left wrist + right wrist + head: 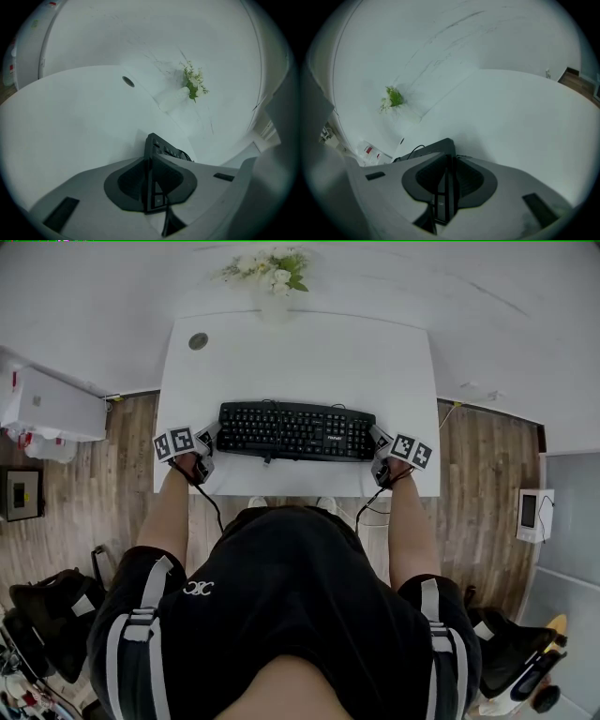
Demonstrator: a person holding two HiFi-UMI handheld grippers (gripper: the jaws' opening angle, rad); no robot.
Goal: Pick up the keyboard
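**Keyboard (296, 431) clamped at both ends**

Starting wide: pale wooden floor (478, 502) on either side, and on it a white table (309, 362) set against a white wall. Down at the front edge, a person in black (281, 615), both arms reaching forward onto the tabletop.

Now to the main item. Lies long and black across the near half of the tabletop, parallel to the front edge, keys facing up. Hard to call from above whether resting on the surface or just clear of it.

Over to the left gripper (212, 435): closed narrow on the keyboard's left short end, dark pads pressed against it from both sides, keys showing right between them in the left gripper view. Same story for the right gripper (378, 440): clamped on the right short end, with the thin edge of the board squeezed between its pads in the right gripper view. Neatly mirrored, one at each end.

Further back, well apart from all that: a white vase of green and white flowers (272, 277) at the far edge by the wall. Nearer the far left corner, a small round hole (198, 341) in the tabletop. Smallest of all, a thin black cable (410, 152) looping off the keyboard's rear edge.
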